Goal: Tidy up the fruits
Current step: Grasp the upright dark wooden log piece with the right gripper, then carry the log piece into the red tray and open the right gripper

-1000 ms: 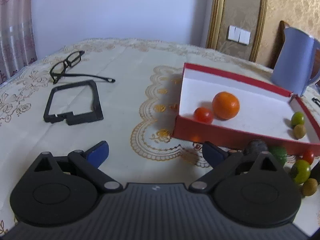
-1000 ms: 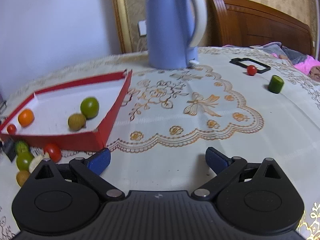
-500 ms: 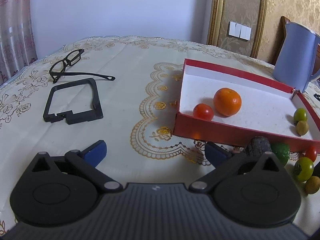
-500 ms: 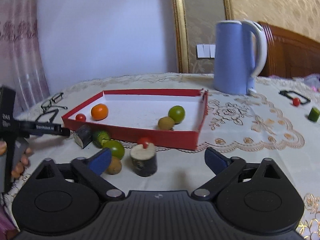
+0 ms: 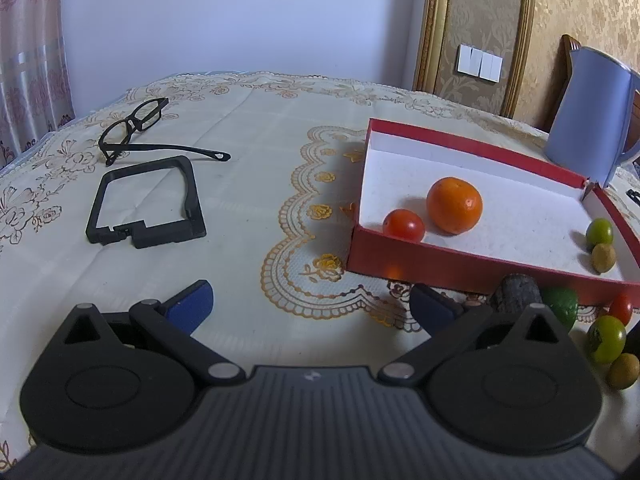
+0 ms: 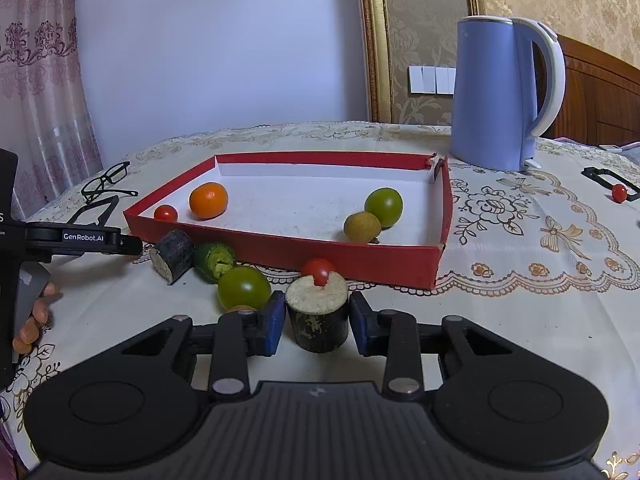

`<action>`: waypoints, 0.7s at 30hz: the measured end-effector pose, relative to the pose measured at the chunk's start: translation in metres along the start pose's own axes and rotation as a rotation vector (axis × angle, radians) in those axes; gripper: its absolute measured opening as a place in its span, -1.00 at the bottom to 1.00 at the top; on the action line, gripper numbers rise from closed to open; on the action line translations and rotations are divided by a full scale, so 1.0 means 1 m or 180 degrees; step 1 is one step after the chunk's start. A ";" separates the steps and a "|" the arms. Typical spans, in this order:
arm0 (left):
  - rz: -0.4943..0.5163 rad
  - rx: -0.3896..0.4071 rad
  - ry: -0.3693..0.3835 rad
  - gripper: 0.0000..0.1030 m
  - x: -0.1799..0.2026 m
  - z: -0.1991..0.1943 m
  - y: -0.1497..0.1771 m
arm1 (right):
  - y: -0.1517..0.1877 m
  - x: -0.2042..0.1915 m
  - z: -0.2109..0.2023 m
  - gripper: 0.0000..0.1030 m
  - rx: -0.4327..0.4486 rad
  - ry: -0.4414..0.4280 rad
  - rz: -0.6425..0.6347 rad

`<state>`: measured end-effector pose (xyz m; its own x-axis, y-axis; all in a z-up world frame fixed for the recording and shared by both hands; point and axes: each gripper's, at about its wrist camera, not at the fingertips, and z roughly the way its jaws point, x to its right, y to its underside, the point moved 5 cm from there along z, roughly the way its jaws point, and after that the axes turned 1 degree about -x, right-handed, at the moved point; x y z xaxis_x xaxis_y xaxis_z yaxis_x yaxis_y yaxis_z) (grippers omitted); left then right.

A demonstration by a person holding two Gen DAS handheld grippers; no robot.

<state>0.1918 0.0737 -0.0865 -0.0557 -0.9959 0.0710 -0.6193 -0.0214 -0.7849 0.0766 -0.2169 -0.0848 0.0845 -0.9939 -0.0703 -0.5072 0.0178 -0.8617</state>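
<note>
A red tray (image 6: 360, 254) (image 5: 460, 256) holds an orange (image 6: 208, 200) (image 5: 454, 205), a cherry tomato (image 6: 165, 213) (image 5: 403, 224), a green fruit (image 6: 383, 207) and a brown fruit (image 6: 362, 227). In front of it lie a dark cut stub (image 6: 173, 255), a green cut piece (image 6: 214, 261), a green fruit (image 6: 244, 288) and a cherry tomato (image 6: 318, 272). My right gripper (image 6: 316, 322) has its pads on both sides of a dark cut cylinder (image 6: 318, 314), left pad touching, right pad with a thin gap. My left gripper (image 5: 310, 306) is open and empty, left of the tray's near corner.
A blue kettle (image 6: 500, 96) stands behind the tray's right corner. Black glasses (image 5: 136, 128) and a black frame (image 5: 146, 202) lie left. Another black frame with a cherry tomato (image 6: 619, 193) lies far right. The left gripper's finger (image 6: 80, 238) reaches toward the dark stub.
My right gripper moved forward onto the dark cylinder and narrowed its jaws around it. The left gripper stayed nearly still.
</note>
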 end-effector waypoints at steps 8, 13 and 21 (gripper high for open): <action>-0.0007 0.0003 0.0006 1.00 0.000 0.000 0.000 | -0.007 -0.001 -0.013 -0.35 0.0192 -0.0066 -0.0024; -0.0010 0.0003 0.0008 1.00 0.000 0.000 0.000 | -0.032 -0.001 -0.020 -0.35 0.0394 -0.0052 -0.0086; -0.0029 0.0013 0.0026 1.00 -0.001 -0.001 0.000 | -0.075 0.006 0.040 -0.35 0.0297 -0.0047 -0.0058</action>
<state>0.1910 0.0752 -0.0857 -0.0564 -0.9949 0.0833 -0.6165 -0.0310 -0.7867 0.1496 -0.2193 -0.0407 0.1060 -0.9925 -0.0612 -0.4233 0.0106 -0.9059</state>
